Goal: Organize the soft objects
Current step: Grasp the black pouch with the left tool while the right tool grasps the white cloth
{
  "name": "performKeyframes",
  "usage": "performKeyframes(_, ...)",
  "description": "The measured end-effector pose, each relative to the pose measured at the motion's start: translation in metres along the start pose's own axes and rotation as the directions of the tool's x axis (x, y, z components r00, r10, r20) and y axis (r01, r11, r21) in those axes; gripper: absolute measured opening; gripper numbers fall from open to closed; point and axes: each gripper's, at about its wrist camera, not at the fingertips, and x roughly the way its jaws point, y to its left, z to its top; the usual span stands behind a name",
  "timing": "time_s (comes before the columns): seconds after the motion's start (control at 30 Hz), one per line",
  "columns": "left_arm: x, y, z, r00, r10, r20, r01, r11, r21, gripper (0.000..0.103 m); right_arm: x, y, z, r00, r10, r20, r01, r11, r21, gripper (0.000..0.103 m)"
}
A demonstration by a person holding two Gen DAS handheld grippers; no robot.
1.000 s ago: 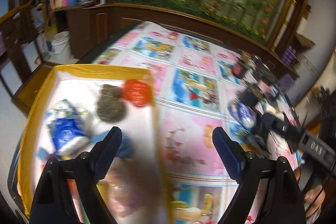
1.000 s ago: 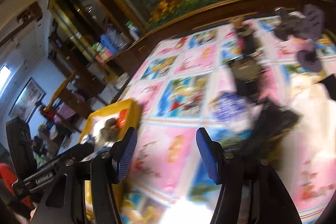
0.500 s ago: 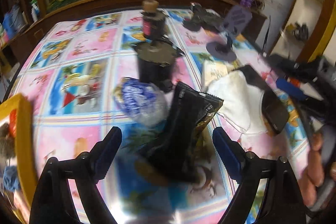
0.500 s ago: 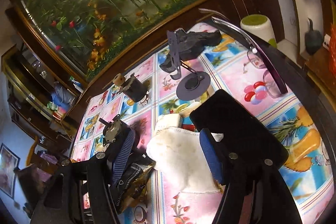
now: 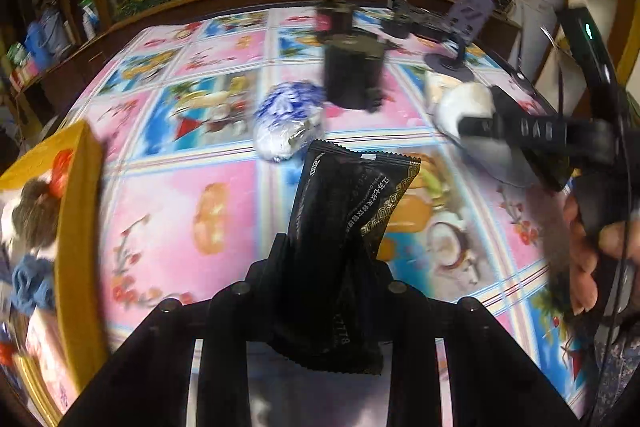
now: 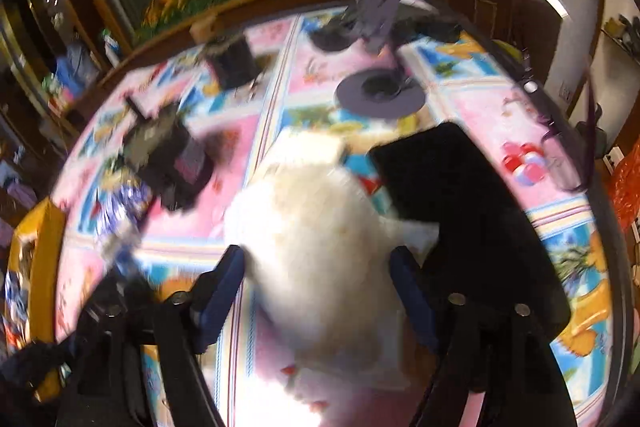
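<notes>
Both claws hold soft things above the table.
The left gripper point(image 5: 326, 251) pinches the black packet point(image 5: 344, 223), which sticks out far of its tips; the right gripper point(image 6: 320, 291) clasps the white cloth point(image 6: 316, 239) between its blue pads point(image 6: 222, 291).

Both views show strong fisheye curvature with dark vignetted corners. Indoor lighting is warm and moderately bright. Motion blur smears the table point(image 5: 168, 187) pattern (heaviest in the right wrist view), and the white cloth point(image 6: 316, 227) is overexposed and soft.
</notes>
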Motion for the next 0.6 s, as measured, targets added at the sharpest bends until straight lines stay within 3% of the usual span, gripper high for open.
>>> performKeyframes(0.03, -0.001, 0.010, -0.001, 1.000, 0.018, 0.010, -0.018, 1.000, -0.018, 0.028, -0.001, 0.005, -0.004, 1.000, -0.025, -0.006, 0.024, 1.000, -0.019, 0.041)
performKeyframes(0.07, -0.002, 0.017, -0.001, 0.999, 0.030, 0.018, -0.030, 0.999, -0.032, 0.028, -0.003, 0.010, -0.007, 0.999, -0.042, -0.008, 0.041, 0.999, -0.025, 0.020)
performKeyframes(0.1, -0.001, 0.023, -0.001, 0.999, 0.037, 0.022, -0.036, 0.998, -0.046, 0.028, -0.005, 0.013, -0.011, 1.000, -0.010, -0.028, 0.009, 1.000, -0.008, 0.012)
performKeyframes(0.23, 0.001, 0.039, 0.000, 0.999, 0.015, 0.035, -0.012, 0.995, -0.103, 0.028, -0.016, 0.036, -0.029, 0.995, 0.088, -0.042, -0.088, 0.996, -0.007, 0.011)
performKeyframes(0.37, -0.003, 0.048, 0.000, 0.999, 0.004, 0.049, 0.003, 0.990, -0.144, 0.027, -0.036, 0.069, -0.041, 0.951, 0.309, 0.005, -0.308, 0.949, -0.066, 0.011)
performKeyframes(0.6, -0.001, 0.045, -0.001, 0.998, 0.034, 0.046, -0.027, 0.991, -0.129, 0.027, -0.029, 0.074, -0.043, 0.948, 0.318, -0.022, -0.319, 0.946, -0.057, 0.012)
